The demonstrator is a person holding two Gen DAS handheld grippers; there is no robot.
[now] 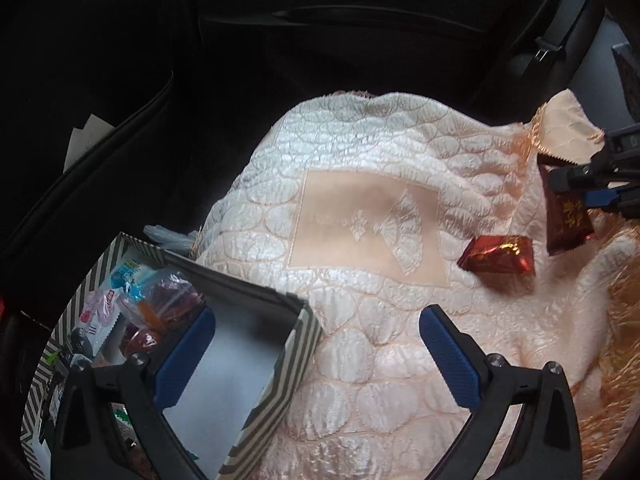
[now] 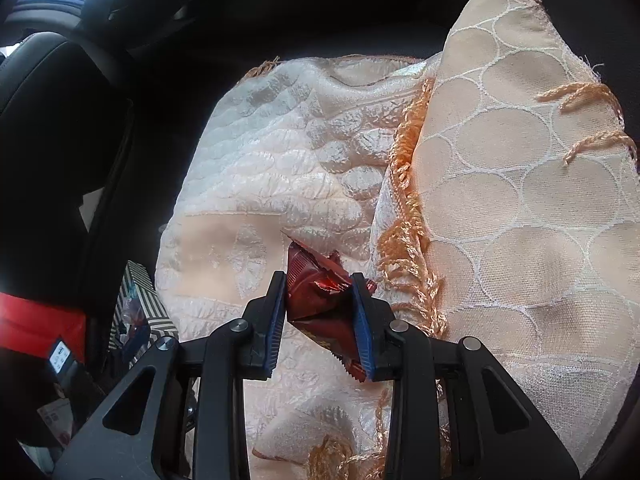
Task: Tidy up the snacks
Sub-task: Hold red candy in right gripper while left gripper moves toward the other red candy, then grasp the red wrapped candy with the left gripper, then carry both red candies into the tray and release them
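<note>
While pinching one dark red snack packet [image 2: 320, 300] between blue pads [image 2: 276, 320], right gripper [image 2: 322, 280] closed on the crumpled wrapper above the cream quilted cloth [image 2: 280, 168]. Left to right in the left wrist view: one striped box [image 1: 276, 376] at the cloth's left edge, holding a jumble of several packets [image 1: 140, 300] too tangled to count; left gripper [image 1: 316, 324] with fingers spread wide, nothing between them, left pad [image 1: 186, 360] over the box's bare white floor, right pad [image 1: 450, 360] over the cloth; one embroidered beige panel [image 1: 368, 224] mid-cloth; one red foil packet [image 1: 498, 256] lying loose toward the cloth's right edge; one dark red packet [image 1: 566, 216] just beside it, caught in the other gripper [image 1: 592, 188] at the frame's right. Two red packets in that view, only one in the right wrist view. Seen solely from the right wrist: folded-over cloth corner with orange fringe [image 2: 404, 216], plus a red band [image 2: 40, 316] at far left beside the striped box [image 2: 140, 304]. Gold characters on the held packet, too blurred to read; writing on the boxed packets likewise illegible.
</note>
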